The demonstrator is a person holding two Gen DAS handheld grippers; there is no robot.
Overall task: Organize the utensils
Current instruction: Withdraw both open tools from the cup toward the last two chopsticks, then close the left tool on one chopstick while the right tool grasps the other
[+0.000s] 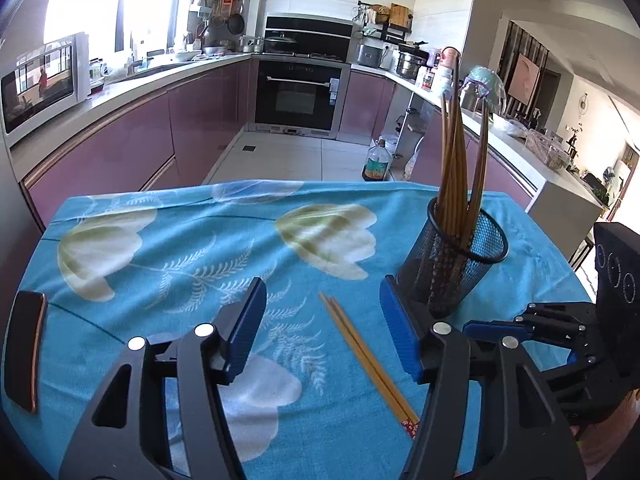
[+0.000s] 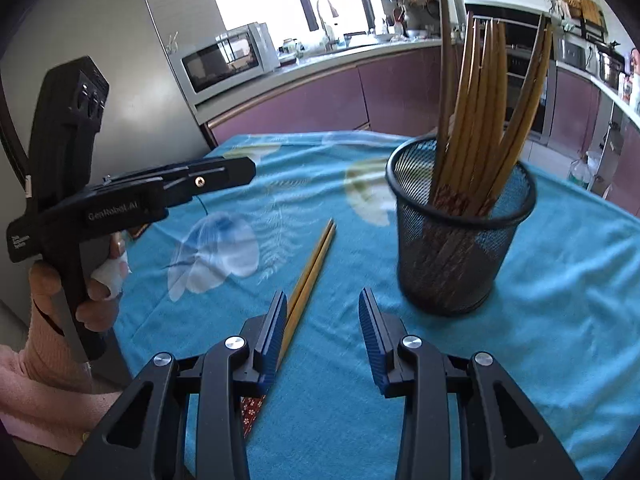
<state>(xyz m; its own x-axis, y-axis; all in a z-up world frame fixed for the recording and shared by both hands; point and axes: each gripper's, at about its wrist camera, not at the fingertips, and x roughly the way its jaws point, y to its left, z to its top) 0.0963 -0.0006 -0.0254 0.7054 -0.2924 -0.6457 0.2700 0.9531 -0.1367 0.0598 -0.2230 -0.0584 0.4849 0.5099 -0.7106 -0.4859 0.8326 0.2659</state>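
Left tongs [image 1: 322, 320] wide, blue pads [image 1: 248, 328] apart and holding nothing, hovering over the blue flowered cloth [image 1: 180, 240] on the bench. Right tongs [image 2: 322, 320] also wide, nothing between the pads [image 2: 370, 332], low over the same cloth.

Landmark: black mesh cup [image 1: 456, 256], upright on the cloth, full of chopsticks [image 1: 454, 160] standing tips up and fanning out. Loose pair [image 1: 366, 360] flat on the cloth just beside the cup, side by side, touching each other, patterned red ends toward the camera. In the left view, loose pair between the left pads, below them. In the right view, same pair [image 2: 310, 276] passing under the left-hand pad, off centre from the gap, cup [image 2: 460, 240] ahead and to the right.

Hand [image 2: 100, 280] on the left tongs' black handle, left of the cup. Microwave [image 2: 228, 60] on the kitchen counter well behind the cup.
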